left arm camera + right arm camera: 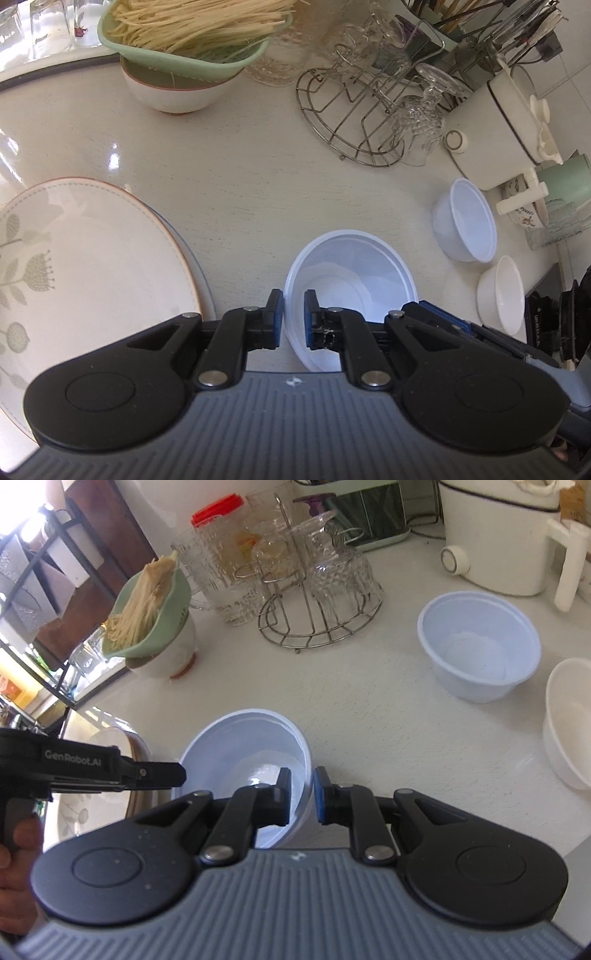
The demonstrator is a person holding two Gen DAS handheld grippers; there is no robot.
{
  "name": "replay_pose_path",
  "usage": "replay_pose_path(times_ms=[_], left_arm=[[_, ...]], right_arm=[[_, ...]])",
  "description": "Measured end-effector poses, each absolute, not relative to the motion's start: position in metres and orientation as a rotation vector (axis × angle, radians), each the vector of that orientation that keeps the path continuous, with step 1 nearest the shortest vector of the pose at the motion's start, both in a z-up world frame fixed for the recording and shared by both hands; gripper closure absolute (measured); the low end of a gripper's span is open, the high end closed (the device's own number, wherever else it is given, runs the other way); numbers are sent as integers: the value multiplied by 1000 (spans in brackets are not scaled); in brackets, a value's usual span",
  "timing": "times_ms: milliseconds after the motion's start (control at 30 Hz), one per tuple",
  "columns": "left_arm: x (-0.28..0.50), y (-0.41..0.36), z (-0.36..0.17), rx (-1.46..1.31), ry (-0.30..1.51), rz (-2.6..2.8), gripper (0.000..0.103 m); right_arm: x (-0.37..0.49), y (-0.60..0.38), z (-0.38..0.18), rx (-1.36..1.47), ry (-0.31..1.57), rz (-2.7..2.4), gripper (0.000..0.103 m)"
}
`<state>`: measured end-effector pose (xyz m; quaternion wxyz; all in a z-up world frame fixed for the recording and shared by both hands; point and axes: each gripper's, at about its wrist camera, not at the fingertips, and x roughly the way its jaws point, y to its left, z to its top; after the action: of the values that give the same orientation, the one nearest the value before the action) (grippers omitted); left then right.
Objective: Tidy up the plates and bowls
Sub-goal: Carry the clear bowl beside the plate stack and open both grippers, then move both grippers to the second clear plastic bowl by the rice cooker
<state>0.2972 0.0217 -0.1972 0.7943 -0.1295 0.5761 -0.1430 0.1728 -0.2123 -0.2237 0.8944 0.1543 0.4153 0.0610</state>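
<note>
- Between the two grippers sits a pale blue plastic bowl, and both grippers hold it by its rim.
- The left gripper is pinched onto the thin rim on one side, with one pad inside the bowl and one outside.
- The right gripper is pinched onto the rim on the other side in the same way.
- Just to the left of the left gripper lies a flowered plate on the bench.
- Ahead and to the right of the right gripper stand a second blue bowl and a white bowl, close together.
- Farther off are a wire glass rack and a bowl of noodles.
- The rim is thin and bendy, so it could slip out if the two grippers pull apart.
- The held bowl could also bump the plate if it swings left.
</note>
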Motion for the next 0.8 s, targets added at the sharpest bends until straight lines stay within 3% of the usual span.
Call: replay_pose_path(times_ms=[433, 600, 633, 700, 800], left_arm=[[311, 12, -202, -242, 1268, -243, 90], [310, 8, -195, -213, 1226, -204, 76], [310, 8, -193, -208, 1218, -197, 75], [309, 9, -188, -206, 1205, -182, 75], [309, 13, -178, -208, 1182, -167, 75]], right_arm=[[183, -215, -230, 320, 889, 187, 85], [185, -218, -225, 300, 883, 223, 84], [185, -219, -224, 289, 878, 227, 82], [184, -219, -220, 272, 861, 223, 65], [184, -223, -215, 276, 841, 218, 58]])
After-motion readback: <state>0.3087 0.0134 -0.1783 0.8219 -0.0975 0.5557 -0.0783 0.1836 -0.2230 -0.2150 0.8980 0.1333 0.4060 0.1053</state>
